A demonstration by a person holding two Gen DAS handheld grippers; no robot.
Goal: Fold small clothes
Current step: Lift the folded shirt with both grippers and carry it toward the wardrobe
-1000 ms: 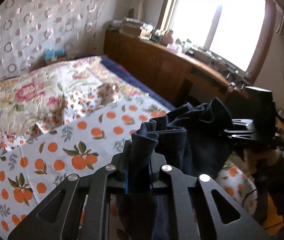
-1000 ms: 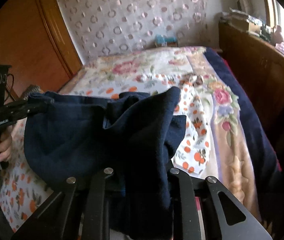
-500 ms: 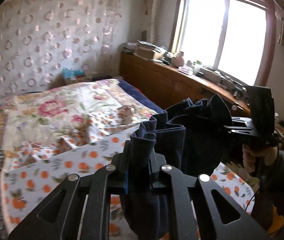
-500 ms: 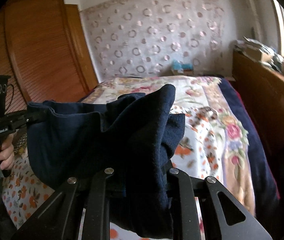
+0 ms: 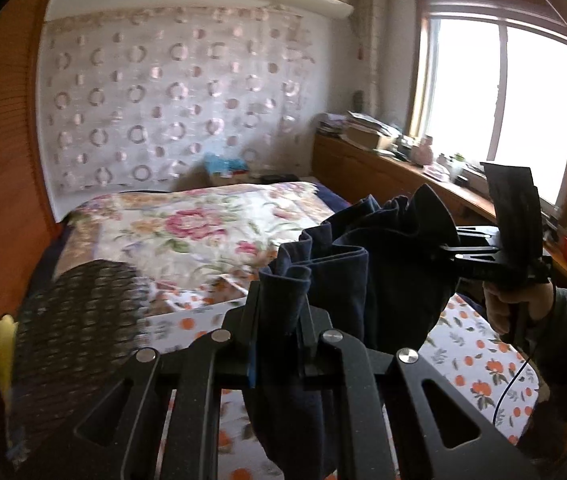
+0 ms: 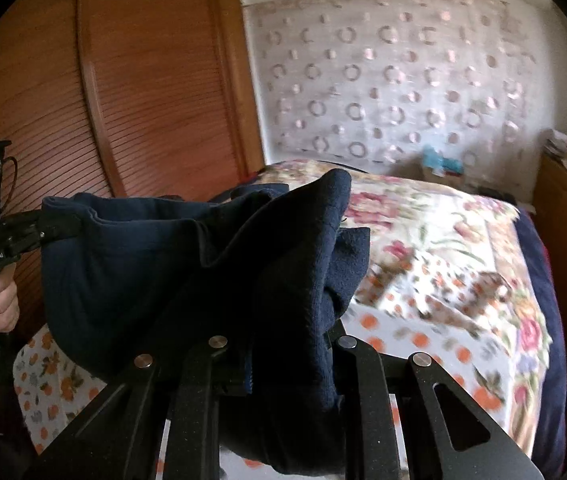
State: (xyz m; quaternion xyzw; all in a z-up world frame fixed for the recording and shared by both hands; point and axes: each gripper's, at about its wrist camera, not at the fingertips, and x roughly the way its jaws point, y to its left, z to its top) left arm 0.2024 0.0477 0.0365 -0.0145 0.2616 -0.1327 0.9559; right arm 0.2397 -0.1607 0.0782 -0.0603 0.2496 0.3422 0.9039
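Left wrist view: the left gripper [image 5: 279,312] has its fingers clenched on a bunched edge of the navy garment [image 5: 367,280], which hangs in the air above the bed [image 5: 203,232] — its far end is pinched by the right gripper [image 5: 449,250], gripped by a hand [image 5: 511,308]. A window [image 5: 503,104] glows beyond a cluttered wooden surface [image 5: 383,160].

Right wrist view: the right gripper [image 6: 287,344] has its fingers clamped on thick folds of the navy garment [image 6: 187,264] — the cloth spans across to the left gripper [image 6: 49,226], clear of the floral bedspread [image 6: 443,240]. A wooden wardrobe [image 6: 123,80] stands behind.
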